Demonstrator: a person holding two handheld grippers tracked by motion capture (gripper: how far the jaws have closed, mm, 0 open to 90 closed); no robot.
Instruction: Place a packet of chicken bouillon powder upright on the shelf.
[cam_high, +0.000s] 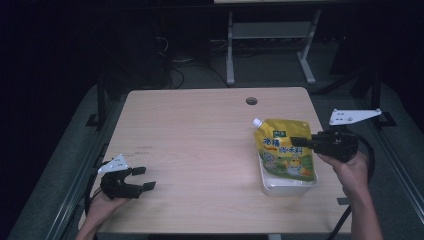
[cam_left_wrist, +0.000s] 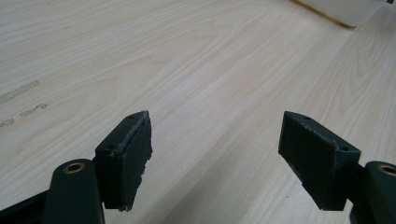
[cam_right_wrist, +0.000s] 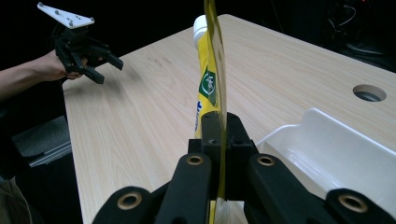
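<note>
Looking across the pale wood-grain bench (cam_high: 200, 150), I see most of its surface bare between my two hands, with a small round hole (cam_high: 251, 101) near the far edge. The white rectangular plastic tub (cam_high: 287, 186) sits near the right edge, close to the near right corner. My right tool (cam_high: 300, 142) has its jaws clamped together on the edge of the flat yellow spouted pouch with a white cap (cam_high: 283, 150); the right gripper view shows the pouch (cam_right_wrist: 208, 88) edge-on, pinched between the pads and rising upright beside the tub (cam_right_wrist: 327, 149). From above the pouch overlaps the tub. My left tool (cam_high: 145, 179) rests near the front left corner, jaws apart with nothing between them.
</note>
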